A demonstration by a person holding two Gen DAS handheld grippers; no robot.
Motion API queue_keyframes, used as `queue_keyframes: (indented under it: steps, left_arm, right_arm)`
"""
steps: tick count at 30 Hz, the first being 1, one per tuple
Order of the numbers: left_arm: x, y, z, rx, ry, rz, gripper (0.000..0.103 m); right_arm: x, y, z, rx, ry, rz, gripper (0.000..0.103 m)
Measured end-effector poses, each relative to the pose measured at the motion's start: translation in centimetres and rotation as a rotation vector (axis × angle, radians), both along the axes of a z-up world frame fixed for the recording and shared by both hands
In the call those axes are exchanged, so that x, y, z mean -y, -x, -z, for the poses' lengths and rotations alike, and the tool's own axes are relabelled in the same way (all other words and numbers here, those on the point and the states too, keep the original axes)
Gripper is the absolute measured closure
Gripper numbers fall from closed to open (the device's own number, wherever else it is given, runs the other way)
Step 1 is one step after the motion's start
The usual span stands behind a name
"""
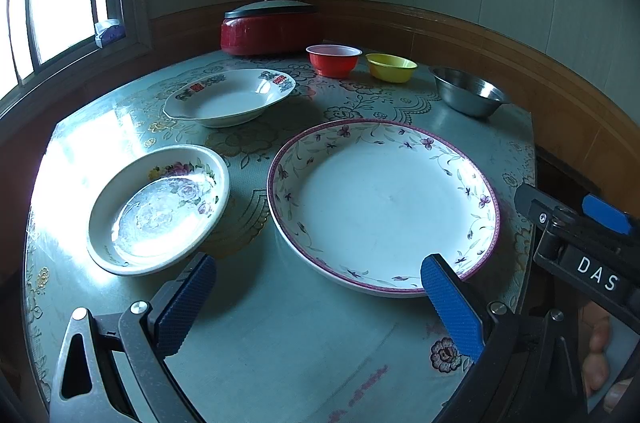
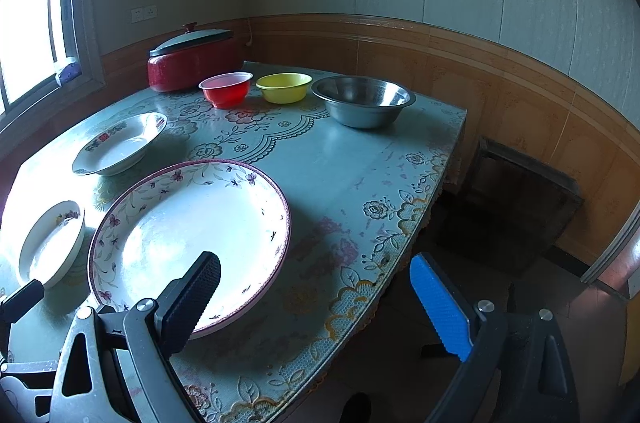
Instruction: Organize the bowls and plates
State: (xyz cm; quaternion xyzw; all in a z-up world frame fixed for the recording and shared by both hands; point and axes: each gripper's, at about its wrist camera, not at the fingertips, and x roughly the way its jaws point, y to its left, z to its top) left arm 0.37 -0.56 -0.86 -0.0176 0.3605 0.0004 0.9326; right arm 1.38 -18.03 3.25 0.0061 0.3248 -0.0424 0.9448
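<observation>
A large white plate with a purple flowered rim (image 1: 380, 199) (image 2: 192, 243) lies at the table's near middle. A small flowered dish (image 1: 160, 211) (image 2: 52, 243) lies to its left, and an oval white dish (image 1: 230, 97) (image 2: 120, 143) lies behind that. At the back stand a red bowl (image 1: 334, 60) (image 2: 226, 89), a yellow bowl (image 1: 391, 67) (image 2: 284, 87) and a steel bowl (image 1: 468, 91) (image 2: 362, 101). My left gripper (image 1: 320, 267) is open and empty above the table's near edge, between the small dish and the large plate. My right gripper (image 2: 316, 267) is open and empty over the large plate's right side; it also shows in the left wrist view (image 1: 580, 219).
A red lidded cooker (image 1: 268, 27) (image 2: 192, 61) stands at the table's back left corner by the window. The flowered green tablecloth (image 2: 360, 175) ends at the right edge, with a dark low stool (image 2: 516, 207) on the floor beyond. Walls close off the back and right.
</observation>
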Motion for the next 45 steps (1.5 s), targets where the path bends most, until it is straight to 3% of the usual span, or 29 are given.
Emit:
queue_keyframes:
  steps: [45]
  left_arm:
    - [0.44, 0.13, -0.32, 0.004, -0.002, 0.002, 0.000]
  right_arm:
    - [0.22, -0.08, -0.18, 0.005, -0.007, -0.011, 0.005]
